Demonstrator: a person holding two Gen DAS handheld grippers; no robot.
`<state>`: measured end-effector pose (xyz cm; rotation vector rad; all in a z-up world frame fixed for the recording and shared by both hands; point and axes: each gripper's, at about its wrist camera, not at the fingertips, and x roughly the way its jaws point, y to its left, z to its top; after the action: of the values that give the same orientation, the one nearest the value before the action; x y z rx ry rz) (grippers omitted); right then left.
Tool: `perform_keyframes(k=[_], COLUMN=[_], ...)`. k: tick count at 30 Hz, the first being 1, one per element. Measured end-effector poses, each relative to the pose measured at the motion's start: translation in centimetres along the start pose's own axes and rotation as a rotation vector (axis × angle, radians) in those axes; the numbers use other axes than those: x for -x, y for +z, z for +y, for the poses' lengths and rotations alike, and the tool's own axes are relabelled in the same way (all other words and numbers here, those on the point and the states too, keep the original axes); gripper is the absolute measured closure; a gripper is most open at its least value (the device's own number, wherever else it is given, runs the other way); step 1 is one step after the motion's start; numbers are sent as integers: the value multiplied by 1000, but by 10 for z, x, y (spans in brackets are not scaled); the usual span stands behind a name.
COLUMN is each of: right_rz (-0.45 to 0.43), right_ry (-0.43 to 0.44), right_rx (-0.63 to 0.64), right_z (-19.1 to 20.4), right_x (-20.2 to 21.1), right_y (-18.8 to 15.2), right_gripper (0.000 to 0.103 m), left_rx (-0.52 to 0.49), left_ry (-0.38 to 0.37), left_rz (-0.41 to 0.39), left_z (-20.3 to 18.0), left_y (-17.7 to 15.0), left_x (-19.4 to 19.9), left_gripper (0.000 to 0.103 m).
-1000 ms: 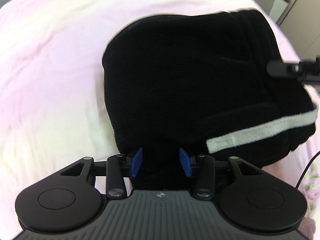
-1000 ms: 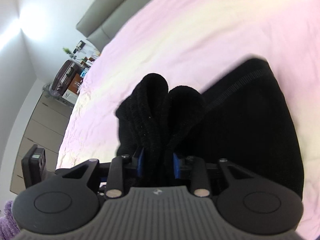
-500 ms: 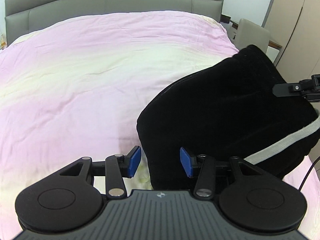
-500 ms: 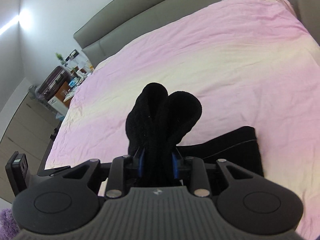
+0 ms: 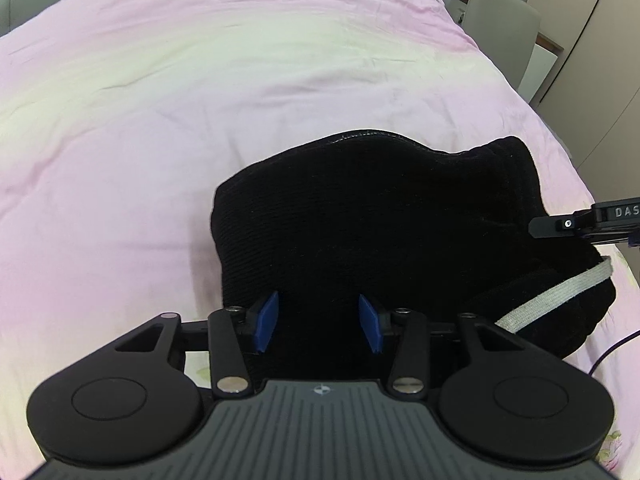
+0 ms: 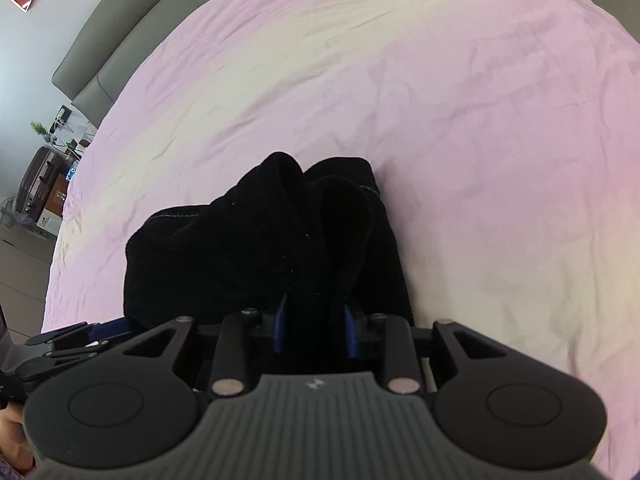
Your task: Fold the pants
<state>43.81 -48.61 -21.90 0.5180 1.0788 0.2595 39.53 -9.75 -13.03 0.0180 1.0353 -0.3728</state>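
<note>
Left wrist view: a pink bed (image 5: 200, 120) is seen carrying black folded pants (image 5: 380, 240), long axis running 9 to 3 o'clock. Left gripper (image 5: 318, 322) fingers are spread over them; right gripper (image 6: 314, 330) fingers are clamped on bunched fabric.

Pink-sheeted bed (image 5: 200, 100); folded black pants (image 5: 380, 240) lying on it

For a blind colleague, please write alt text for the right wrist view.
The right gripper is shut on a bunch of black pants, which lie folded on a pink bedsheet. A grey headboard is at upper left.
</note>
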Motion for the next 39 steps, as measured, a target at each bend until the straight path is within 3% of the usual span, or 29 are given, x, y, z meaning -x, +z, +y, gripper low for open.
perform_keyframes(k=[5, 7, 9, 12, 14, 15, 17, 19, 21, 23, 28, 31, 34, 36, 39], right_rz=[5, -2, -10, -74, -116, -133, -159, -156, -132, -101, -41, -44, -41, -59, -136], right_ry=[-52, -113, -170, -217, -204, -192, -193, -230, -286, -365, -389, -368, -360, -368, -317], right_rx=[37, 102, 195, 324, 390, 419, 495, 558, 595, 588, 539, 506, 470, 483, 502], right_z=[-1, 14, 32, 61, 82, 93, 116, 135, 140, 130, 92, 76, 76, 84, 98], right_x=[-8, -3, 10, 42, 59, 64, 59, 41, 15, -12, -47, -56, -51, -35, 10], right_y=[-6, -4, -5, -6, -4, -3, 1, 3, 6, 11, 8, 6, 12, 8, -14], right_gripper=[73, 60, 54, 54, 54, 55, 66, 81, 85, 87, 88, 88, 88, 88, 84], left_rx=[-91, -103, -106, -130, -146, -145, -105, -59, -51, -37, 6, -16, -52, -52, -101], left_ry=[68, 79, 63, 11, 4, 16, 45, 58, 87, 87, 85, 121, 161, 139, 83], left_rz=[56, 65, 71, -2, -70, -97, -122, -118, -122, -96, -38, 7, 32, 21, -62], left_z=[-17, -22, -19, -15, -9, -6, 3, 7, 9, 8, 16, 12, -1, -2, -10], left_y=[-6, -2, 2, 10, 16, 21, 32, 43, 46, 42, 43, 44, 49, 48, 25], left_x=[-17, -13, 1, 30, 54, 62, 66, 57, 42, 22, -23, -43, -30, -9, 34], left_gripper=[50, 50, 51, 52, 52, 52, 52, 53, 56, 60, 59, 57, 57, 61, 61])
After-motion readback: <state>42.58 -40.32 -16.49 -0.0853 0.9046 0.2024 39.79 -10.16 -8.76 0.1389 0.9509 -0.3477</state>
